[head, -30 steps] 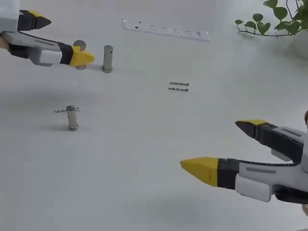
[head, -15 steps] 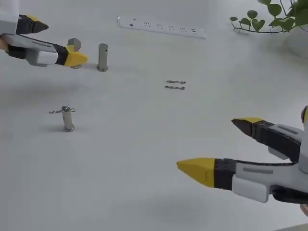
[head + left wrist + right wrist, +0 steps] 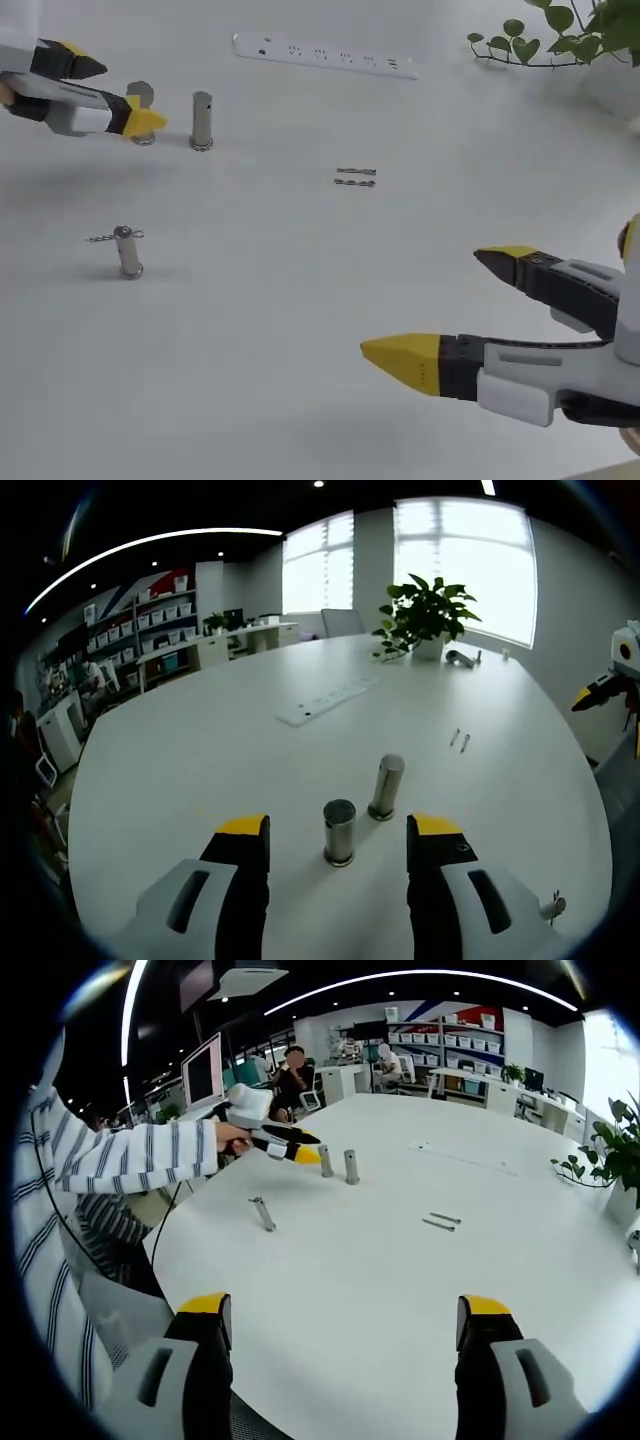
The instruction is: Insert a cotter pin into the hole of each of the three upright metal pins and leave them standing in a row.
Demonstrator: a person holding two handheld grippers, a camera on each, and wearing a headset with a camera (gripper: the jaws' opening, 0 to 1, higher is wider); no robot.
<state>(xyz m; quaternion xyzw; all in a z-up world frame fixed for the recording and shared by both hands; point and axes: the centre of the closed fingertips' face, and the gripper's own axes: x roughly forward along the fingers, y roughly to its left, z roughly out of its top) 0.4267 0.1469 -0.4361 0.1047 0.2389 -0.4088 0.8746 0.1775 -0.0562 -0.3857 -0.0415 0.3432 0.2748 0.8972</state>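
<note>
Two bare metal pins stand upright at the far left: one (image 3: 140,96) partly behind my left gripper (image 3: 124,95), the other (image 3: 201,120) just right of it. In the left gripper view the nearer pin (image 3: 339,831) stands between the open jaws of my left gripper (image 3: 338,826) without touching them, and the second pin (image 3: 386,786) is just beyond. A third pin (image 3: 127,250) stands closer to me with a cotter pin through its hole. Two loose cotter pins (image 3: 355,177) lie mid-table. My right gripper (image 3: 422,302) hovers open and empty at the near right.
A white power strip (image 3: 325,57) lies along the far side. A leafy plant (image 3: 560,35) stands at the far right. A striped sleeve (image 3: 120,1160) holds the left gripper (image 3: 290,1146) in the right gripper view.
The head camera has shifted, so everything sits a little further left in the picture. Both grippers stay open and hold about the same places relative to the pins.
</note>
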